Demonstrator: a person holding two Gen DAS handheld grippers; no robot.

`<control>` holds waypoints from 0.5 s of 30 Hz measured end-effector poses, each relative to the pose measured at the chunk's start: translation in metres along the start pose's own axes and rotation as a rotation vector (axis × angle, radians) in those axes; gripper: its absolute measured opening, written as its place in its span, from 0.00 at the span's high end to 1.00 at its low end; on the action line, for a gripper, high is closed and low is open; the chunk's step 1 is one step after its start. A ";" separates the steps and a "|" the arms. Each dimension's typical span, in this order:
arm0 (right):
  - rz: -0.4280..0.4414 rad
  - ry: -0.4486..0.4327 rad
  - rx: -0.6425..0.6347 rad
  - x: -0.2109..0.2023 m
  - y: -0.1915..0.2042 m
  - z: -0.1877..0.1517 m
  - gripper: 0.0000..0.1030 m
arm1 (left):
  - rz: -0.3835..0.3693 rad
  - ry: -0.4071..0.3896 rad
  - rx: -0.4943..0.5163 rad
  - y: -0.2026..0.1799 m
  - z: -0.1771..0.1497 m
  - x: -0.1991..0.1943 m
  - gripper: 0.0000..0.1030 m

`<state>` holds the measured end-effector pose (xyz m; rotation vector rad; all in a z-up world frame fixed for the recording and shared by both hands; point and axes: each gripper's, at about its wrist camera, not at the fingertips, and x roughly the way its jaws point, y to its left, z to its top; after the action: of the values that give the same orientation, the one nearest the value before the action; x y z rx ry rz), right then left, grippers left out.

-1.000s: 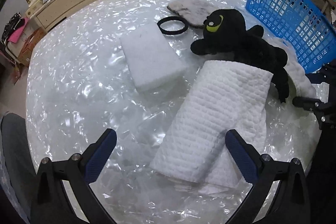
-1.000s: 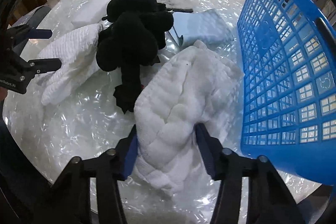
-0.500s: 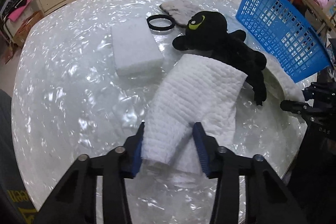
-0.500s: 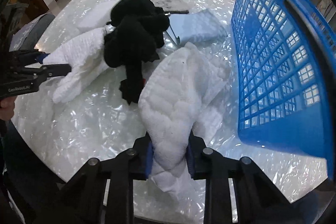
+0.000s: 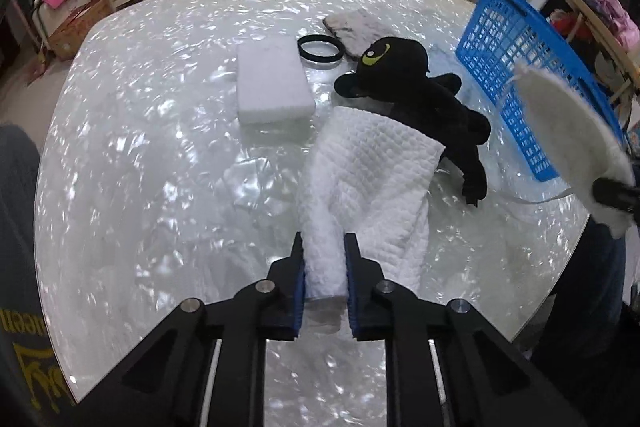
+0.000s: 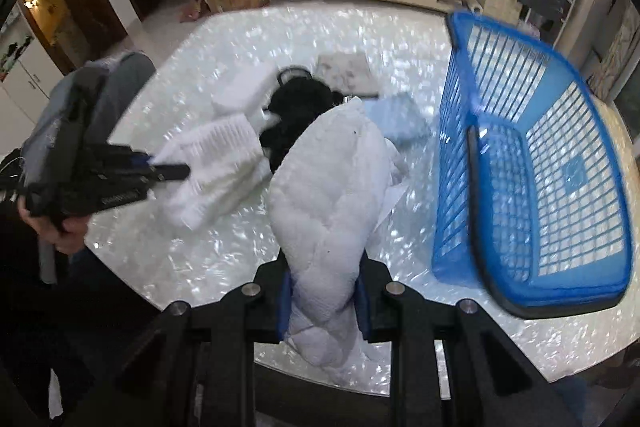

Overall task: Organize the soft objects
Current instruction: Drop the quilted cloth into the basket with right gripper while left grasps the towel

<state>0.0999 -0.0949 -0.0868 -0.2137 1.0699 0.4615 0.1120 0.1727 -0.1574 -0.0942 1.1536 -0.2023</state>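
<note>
A round, pearly tabletop (image 5: 140,167) fills both views, with a long sideboard and household clutter behind it. The right tongs (image 6: 323,301) pinch the near end of a quilted white pad (image 6: 328,195), which hangs lifted, its long axis running from the jaws toward 12 o'clock. The coming move, I judge, turns on the blue basket (image 6: 532,187): it stands tipped just beside the pad at 2 o'clock in the right wrist view, its open mouth turned toward the camera, so a short swing rightward over the near rim would drop the pad in. The right tongs are clearly the nearer pair.

The left tongs (image 5: 324,269) are pressed on the near end of a waffle-weave towel (image 5: 368,187), whose length runs toward 1 o'clock and whose far end lies against a black plush toy (image 5: 416,95). Pulling the towel may drag the toy. A white foam block (image 5: 272,87) sits at 11 o'clock, a black ring (image 5: 320,50) and a grey cloth (image 5: 356,29) beyond. The tabletop's edge runs close under the right tongs; room toward the basket looks open.
</note>
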 end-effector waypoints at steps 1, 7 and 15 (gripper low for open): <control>0.003 -0.016 -0.008 -0.010 -0.001 0.002 0.77 | 0.001 -0.002 -0.012 -0.001 -0.001 -0.002 0.85; -0.010 -0.085 -0.040 -0.054 -0.019 0.022 0.77 | 0.021 -0.014 -0.036 -0.007 -0.013 -0.017 0.85; -0.150 -0.107 -0.019 -0.057 -0.079 0.051 0.77 | 0.081 0.001 -0.052 -0.006 -0.012 -0.009 0.85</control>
<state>0.1543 -0.1600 -0.0171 -0.2813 0.9374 0.3446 0.0969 0.1693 -0.1531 -0.0932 1.1615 -0.1000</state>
